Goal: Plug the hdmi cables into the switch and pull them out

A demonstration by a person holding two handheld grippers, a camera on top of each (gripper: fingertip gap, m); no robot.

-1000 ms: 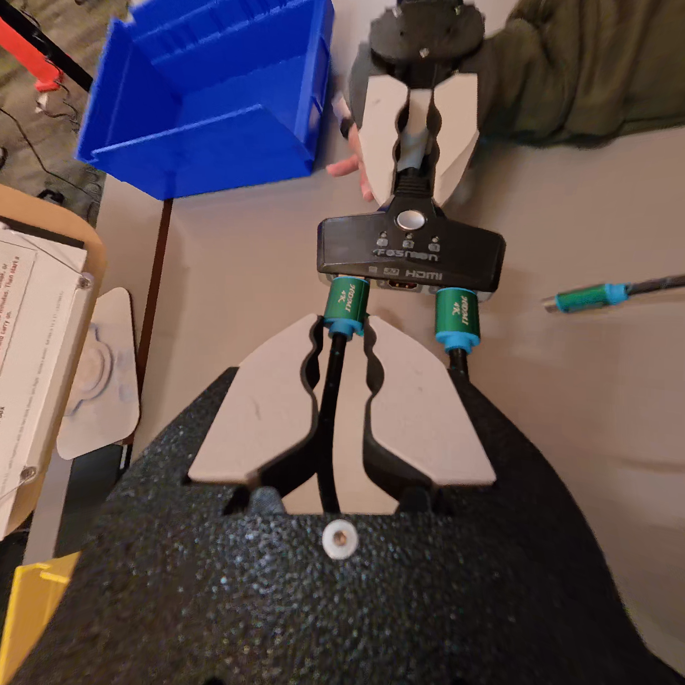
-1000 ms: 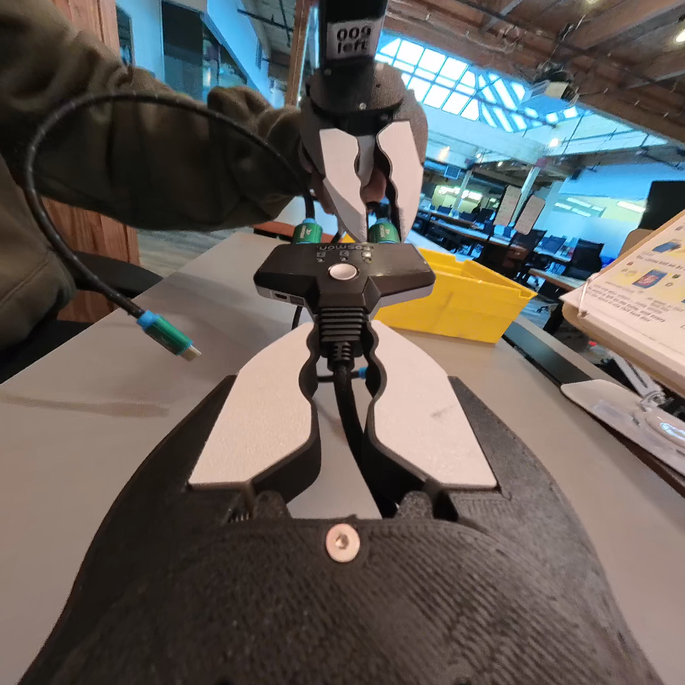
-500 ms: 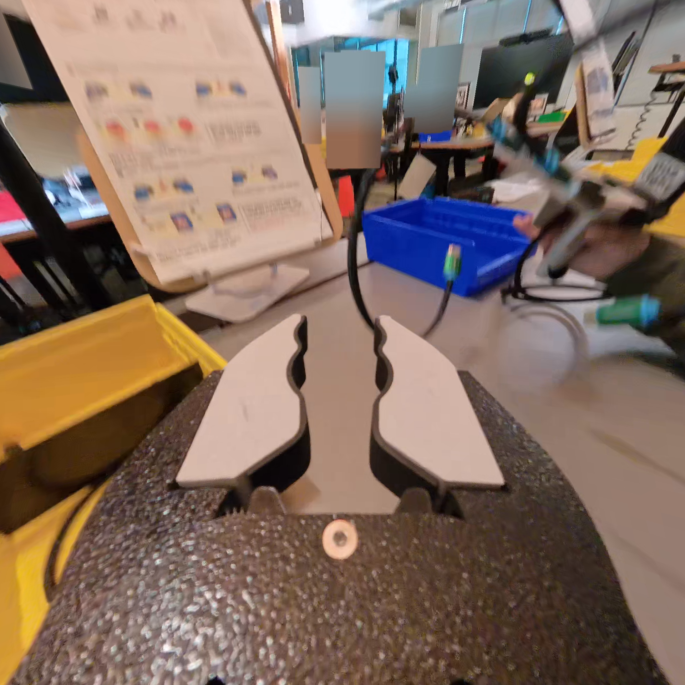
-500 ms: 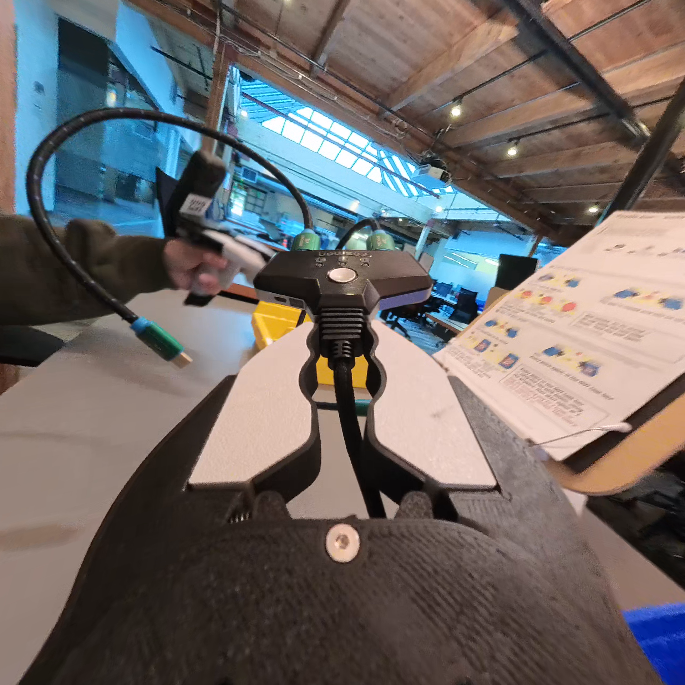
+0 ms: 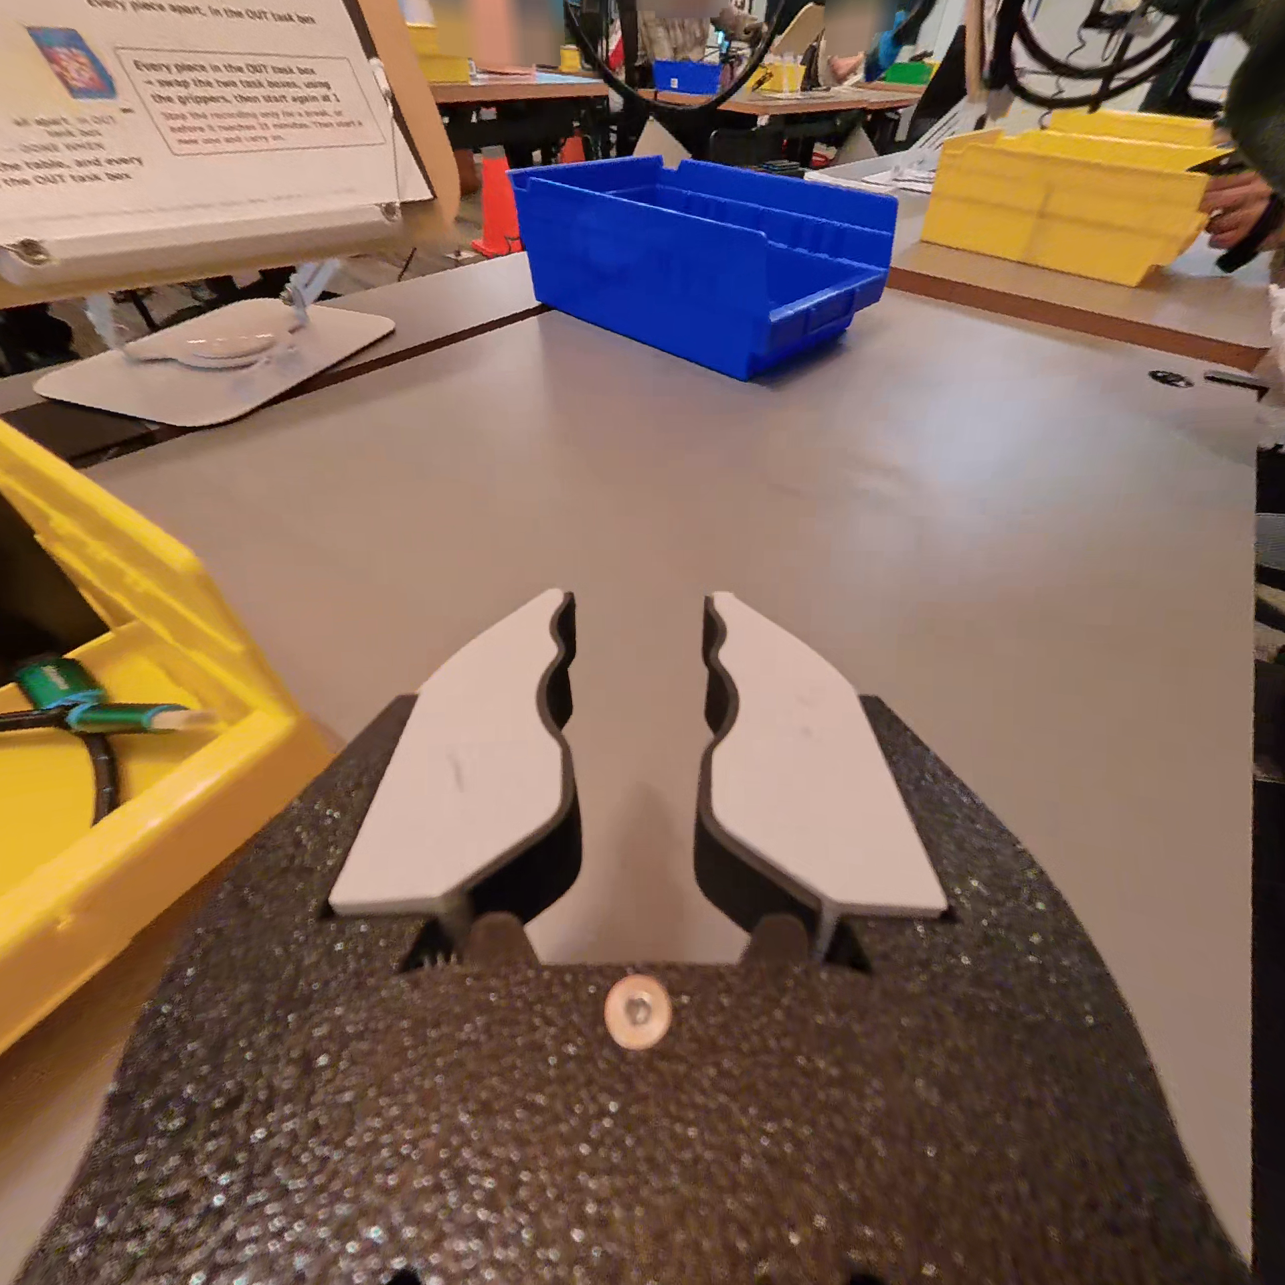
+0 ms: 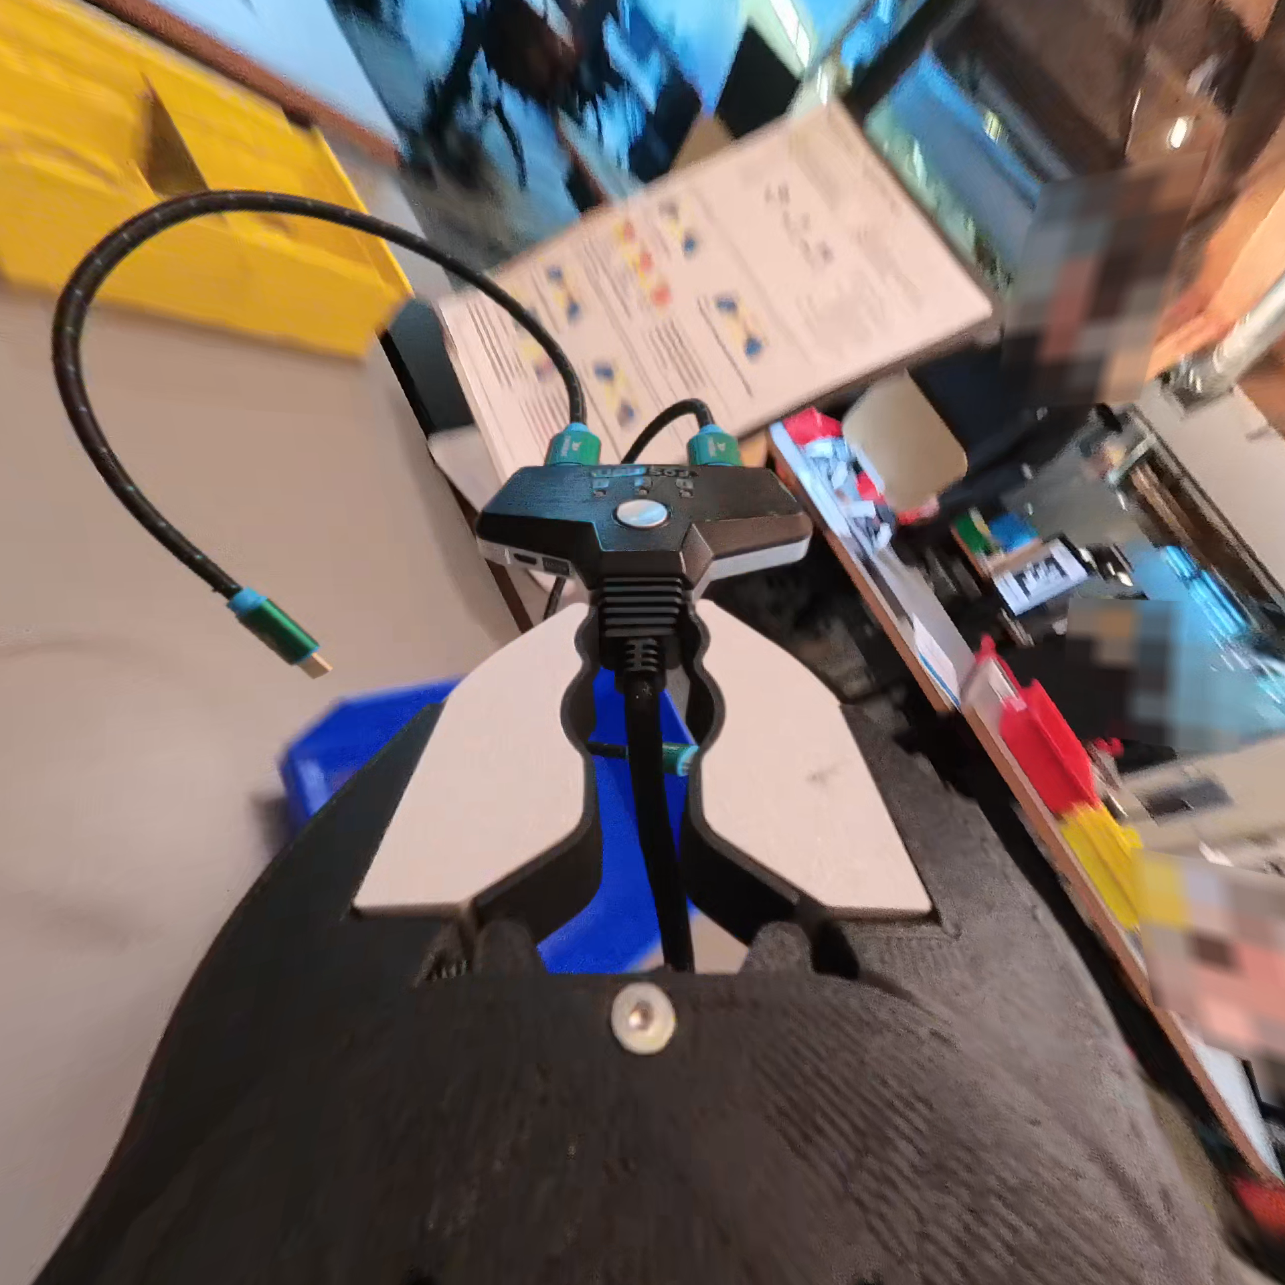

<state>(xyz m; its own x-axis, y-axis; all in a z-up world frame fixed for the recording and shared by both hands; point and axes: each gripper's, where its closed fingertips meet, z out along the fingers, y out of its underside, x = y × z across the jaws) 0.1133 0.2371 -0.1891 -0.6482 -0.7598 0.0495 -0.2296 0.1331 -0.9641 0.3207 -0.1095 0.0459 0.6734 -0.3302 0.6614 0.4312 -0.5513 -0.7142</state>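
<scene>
In the left wrist view the left gripper [image 5: 638, 612] stands parted and holds nothing, low over the grey table [image 5: 765, 487]; just to its left a yellow bin [image 5: 174, 730] holds a green-ended cable [image 5: 90, 702], and a blue bin [image 5: 695, 264] sits well beyond the fingertips. In the right wrist view the right gripper [image 6: 640, 626] is clamped on the ribbed neck of the black switch [image 6: 643, 521], lifted clear of the table, with two green plugs [image 6: 574, 445] seated in the switch's far side. One cable [image 6: 139, 334] loops out to the left of the switch and ends in a free plug [image 6: 278, 629] hanging in the air — that dangling end could snag the blue bin below and tug its mate loose. The picture is blurred, so a fast swing may also let the neck slip between the pads.
</scene>
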